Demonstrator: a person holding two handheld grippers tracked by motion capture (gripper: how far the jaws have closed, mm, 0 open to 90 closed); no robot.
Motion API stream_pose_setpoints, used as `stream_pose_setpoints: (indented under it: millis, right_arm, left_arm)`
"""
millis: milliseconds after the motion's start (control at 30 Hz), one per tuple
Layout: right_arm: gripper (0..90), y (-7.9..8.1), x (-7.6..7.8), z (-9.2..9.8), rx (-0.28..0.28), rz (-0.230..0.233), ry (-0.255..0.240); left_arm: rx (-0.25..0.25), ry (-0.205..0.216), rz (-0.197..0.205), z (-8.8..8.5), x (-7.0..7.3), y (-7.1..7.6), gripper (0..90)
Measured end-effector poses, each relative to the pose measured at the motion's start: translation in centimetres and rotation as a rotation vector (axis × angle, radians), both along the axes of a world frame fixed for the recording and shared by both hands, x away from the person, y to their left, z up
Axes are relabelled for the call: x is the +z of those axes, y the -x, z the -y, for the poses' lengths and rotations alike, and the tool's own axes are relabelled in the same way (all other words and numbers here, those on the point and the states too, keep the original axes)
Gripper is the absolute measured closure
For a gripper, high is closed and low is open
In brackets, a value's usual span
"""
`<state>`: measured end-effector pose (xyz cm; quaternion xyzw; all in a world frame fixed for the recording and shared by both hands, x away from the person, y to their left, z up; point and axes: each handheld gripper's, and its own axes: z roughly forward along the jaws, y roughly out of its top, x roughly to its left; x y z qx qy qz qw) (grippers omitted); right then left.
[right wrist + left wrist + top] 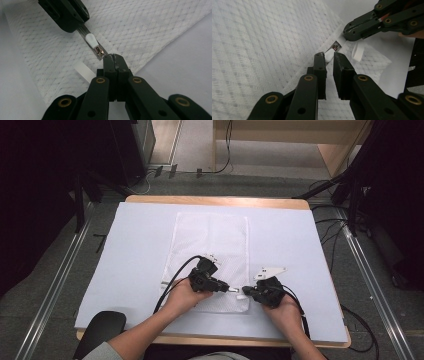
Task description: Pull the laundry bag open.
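A white mesh bag (210,260) lies flat at the table's (135,245) centre. At its six-o'clock edge, the right gripper (115,57) clamps the zipper end; the left gripper (329,55), nearly closed, straddles the white zipper pull (91,41).

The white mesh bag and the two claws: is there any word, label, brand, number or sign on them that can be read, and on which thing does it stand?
No readable text in any view.
White mesh bag: woven pattern, no print.
White loop tag on the bag: blank.
White zipper pull: no marking that can be made out.
Left claw and right claw: plain black with brass rivets, no lettering.
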<state>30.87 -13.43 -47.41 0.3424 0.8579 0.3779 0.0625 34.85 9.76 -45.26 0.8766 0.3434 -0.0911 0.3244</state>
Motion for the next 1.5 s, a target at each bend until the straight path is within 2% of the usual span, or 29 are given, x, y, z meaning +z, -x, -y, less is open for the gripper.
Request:
stream_pose_setpoints:
  millis: [233, 400, 633, 933, 1067, 1200, 1300, 1500]
  right_arm:
    - [90.0, 0.1, 0.0, 0.0, 0.002, 0.001, 0.004]
    - [90.0, 0.1, 0.0, -0.1, 0.003, 0.003, 0.004]
    - [90.0, 0.1, 0.0, -0.1, 0.004, 0.004, 0.005]
    - [90.0, 0.1, 0.0, -0.1, 0.004, 0.01, 0.008]
    - [90.0, 0.1, 0.0, -0.1, 0.002, 0.006, 0.008]
    - [90.0, 0.1, 0.0, -0.1, 0.002, 0.007, 0.009]
    - [90.0, 0.1, 0.0, -0.1, 0.002, 0.004, 0.008]
    - [90.0, 0.2, 0.1, -0.2, 0.002, 0.008, 0.013]
  left_arm:
    - [0.021, -0.001, -0.038, 0.8, -0.7, -0.2, 81.4]
    - [0.036, 0.031, -0.06, 1.3, -1.0, -0.1, 80.8]
    - [0.036, 0.046, -0.088, 1.4, -1.0, 0.0, 78.8]
    - [0.014, 0.026, -0.068, 1.6, -0.9, 0.4, 80.2]
    - [0.018, 0.032, -0.062, 1.7, -0.9, 0.5, 80.3]
    - [0.005, 0.044, -0.074, 1.3, -0.3, 0.5, 79.3]
    - [-0.005, 0.02, -0.078, 1.5, -0.7, 0.6, 79.1]
    - [0.009, 0.037, -0.064, 2.0, -1.0, 0.6, 80.3]
